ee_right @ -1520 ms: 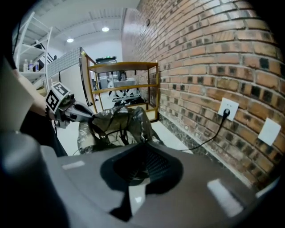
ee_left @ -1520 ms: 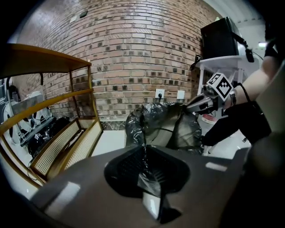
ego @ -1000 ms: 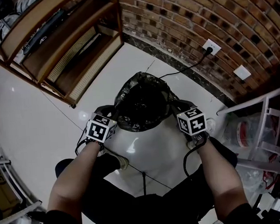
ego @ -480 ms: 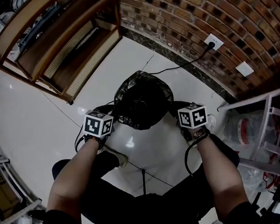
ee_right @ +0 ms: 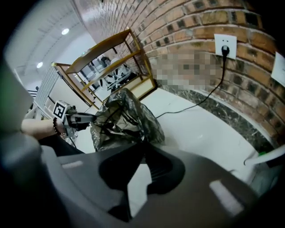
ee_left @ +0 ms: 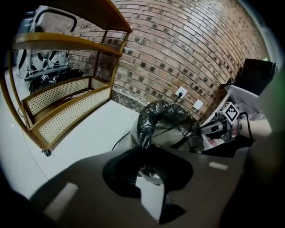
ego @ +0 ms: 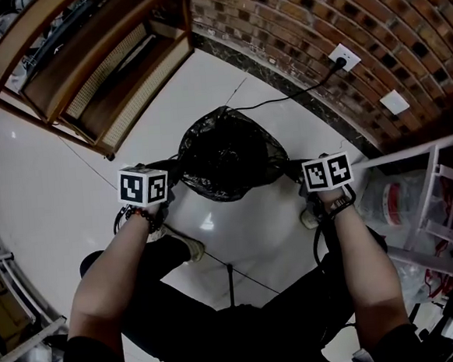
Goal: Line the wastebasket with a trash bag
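- The trash bag [ego: 226, 154]: thin black plastic film, glossy and crinkled.
- The floor [ego: 31, 176] around the trash bag: smooth white tile, mirror-glossy.
- The wall [ego: 299, 14] behind the trash bag: rough, matt red brick.
- The shelf [ego: 90, 39] left of the trash bag: brown wood with woven cane panels.

**Wall, shelf and rack**

A brick wall [ego: 338, 11] rises behind the glossy white floor [ego: 48, 190]. A wooden shelf [ego: 84, 62] with woven panels stands at the left. A black cable [ego: 283, 100] is plugged into a white socket [ego: 344, 56]. A white rack [ego: 434, 191] stands at the right.
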{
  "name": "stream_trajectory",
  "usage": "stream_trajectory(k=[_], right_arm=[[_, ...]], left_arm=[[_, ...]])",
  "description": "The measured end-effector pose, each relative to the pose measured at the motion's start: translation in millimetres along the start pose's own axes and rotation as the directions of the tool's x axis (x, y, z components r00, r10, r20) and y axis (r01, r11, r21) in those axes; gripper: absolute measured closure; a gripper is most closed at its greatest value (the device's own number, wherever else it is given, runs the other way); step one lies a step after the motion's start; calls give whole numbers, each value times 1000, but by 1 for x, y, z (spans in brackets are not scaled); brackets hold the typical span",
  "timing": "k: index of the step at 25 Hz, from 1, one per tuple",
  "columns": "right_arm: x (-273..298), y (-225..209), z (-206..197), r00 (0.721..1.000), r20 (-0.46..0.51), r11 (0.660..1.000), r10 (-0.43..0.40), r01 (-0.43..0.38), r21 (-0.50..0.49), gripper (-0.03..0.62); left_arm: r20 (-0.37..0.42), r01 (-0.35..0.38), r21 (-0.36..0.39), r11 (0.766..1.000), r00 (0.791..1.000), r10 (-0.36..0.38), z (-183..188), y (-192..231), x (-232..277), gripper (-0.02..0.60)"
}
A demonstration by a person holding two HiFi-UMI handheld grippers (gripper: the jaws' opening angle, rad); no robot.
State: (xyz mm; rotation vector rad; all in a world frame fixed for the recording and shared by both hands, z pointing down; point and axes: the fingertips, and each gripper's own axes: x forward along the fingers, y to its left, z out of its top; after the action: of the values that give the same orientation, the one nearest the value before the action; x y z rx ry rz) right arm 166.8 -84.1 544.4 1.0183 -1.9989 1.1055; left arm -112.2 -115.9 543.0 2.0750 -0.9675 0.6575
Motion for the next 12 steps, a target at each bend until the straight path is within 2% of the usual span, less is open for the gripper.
stream_trajectory(k=[7, 12], right_arm=[[-10, -2, -8, 995, -102, 1000, 15, -16, -7, 563], [-19, -5, -1, 991, -136, 1000, 15, -15, 0, 563]], left_arm=[[-29, 14, -59, 998, 999, -16, 3, -8, -12, 520], [-48, 9, -91, 996, 999, -14, 8, -6, -19, 529]])
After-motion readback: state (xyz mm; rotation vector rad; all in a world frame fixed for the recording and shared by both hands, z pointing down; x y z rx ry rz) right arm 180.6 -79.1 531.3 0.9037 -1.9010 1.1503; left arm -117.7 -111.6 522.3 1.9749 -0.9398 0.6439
